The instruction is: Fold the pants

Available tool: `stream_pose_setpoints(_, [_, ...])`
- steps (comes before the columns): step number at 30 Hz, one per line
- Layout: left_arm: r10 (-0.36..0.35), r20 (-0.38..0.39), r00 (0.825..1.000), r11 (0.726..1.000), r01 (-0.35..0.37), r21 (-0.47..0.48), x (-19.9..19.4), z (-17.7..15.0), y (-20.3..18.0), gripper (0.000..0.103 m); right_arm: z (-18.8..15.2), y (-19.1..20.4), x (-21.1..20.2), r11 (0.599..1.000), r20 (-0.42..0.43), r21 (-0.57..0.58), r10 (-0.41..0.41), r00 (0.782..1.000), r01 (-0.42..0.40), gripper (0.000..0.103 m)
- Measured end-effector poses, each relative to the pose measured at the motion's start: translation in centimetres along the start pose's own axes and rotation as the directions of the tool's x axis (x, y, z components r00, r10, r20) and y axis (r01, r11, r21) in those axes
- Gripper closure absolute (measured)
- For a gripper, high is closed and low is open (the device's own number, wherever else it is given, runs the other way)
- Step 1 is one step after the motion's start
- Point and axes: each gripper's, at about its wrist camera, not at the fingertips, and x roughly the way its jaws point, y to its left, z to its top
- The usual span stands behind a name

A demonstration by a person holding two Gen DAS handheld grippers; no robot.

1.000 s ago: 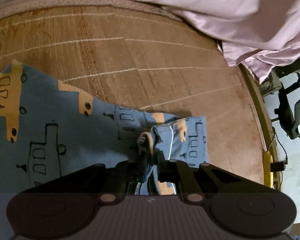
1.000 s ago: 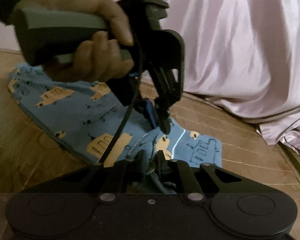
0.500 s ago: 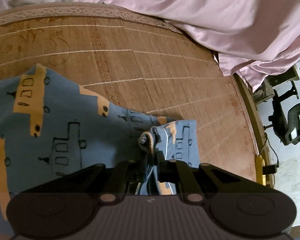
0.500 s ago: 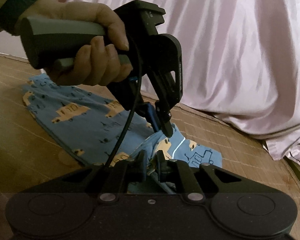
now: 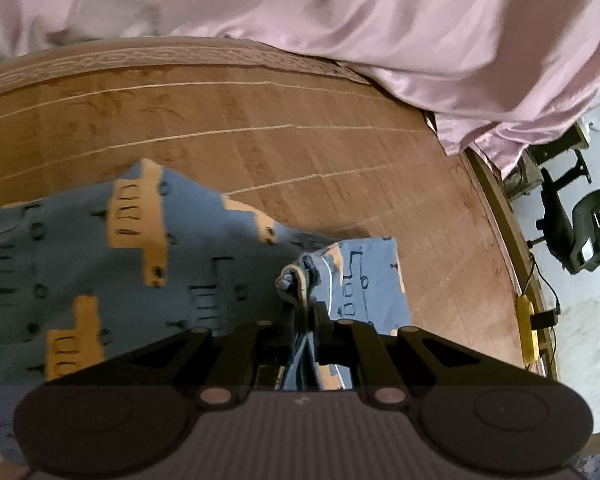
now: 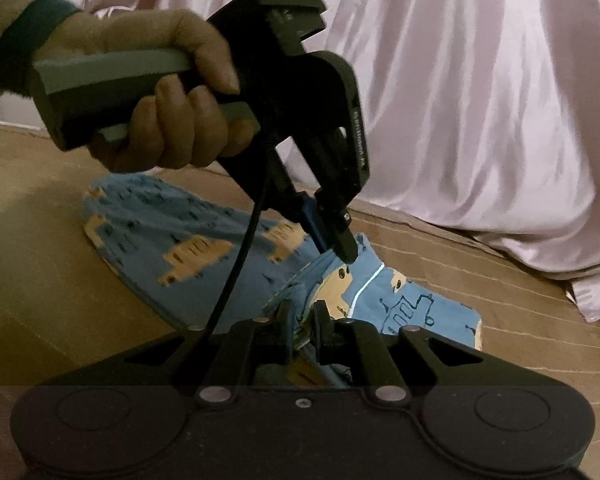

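Right wrist: both grippers (image 6: 302, 320) (image 5: 303, 316) clamped on pants (image 6: 204, 248) hem, lifted higher off mat (image 6: 40, 280) than before; fold underway.

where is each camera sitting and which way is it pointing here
Left wrist: sits on the left hand-held gripper, looking forward and down over the blue pants on the woven mat toward the pink sheet; only its own fingers show, shut on bunched fabric.
Right wrist: sits on the right hand-held gripper, low over the mat, facing the sheet; it shows the person's left hand and the left hand-held gripper pinching the pants.
Shared: both views show the pants, mat and sheet.
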Motion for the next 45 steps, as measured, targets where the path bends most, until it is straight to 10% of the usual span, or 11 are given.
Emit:
stream_pose_setpoints(30, [0.317,-0.068,0.946,0.945,-0.308,0.108,-3.7,-0.7,5.3,0.091,2.3,6.7,4.7,0.972,-0.06,0.012,0.237,0.97,-0.236,0.092])
stream_pose_setpoints(34, [0.391,-0.051,0.919,0.916,-0.383,0.117,-3.8,-1.4,5.2,0.085,1.9,6.3,4.2,0.963,-0.045,0.016,0.27,0.962,-0.269,0.072])
stream_pose_setpoints(36, [0.39,-0.024,0.921,0.916,-0.385,0.11,-4.6,-1.9,5.2,0.065,2.0,5.5,3.2,0.961,-0.016,0.014,0.277,0.961,-0.277,0.056])
stream_pose_setpoints(39, [0.362,0.029,0.932,0.93,-0.363,0.059,-5.9,-2.9,4.9,0.041,2.0,3.8,1.7,0.982,-0.006,-0.01,0.19,0.982,-0.19,0.041])
stream_pose_setpoints(45, [0.388,0.098,0.916,0.915,-0.396,0.079,-5.4,-6.3,2.9,0.038,0.6,-1.5,1.4,0.989,-0.109,0.026,-0.141,0.984,0.144,0.028])
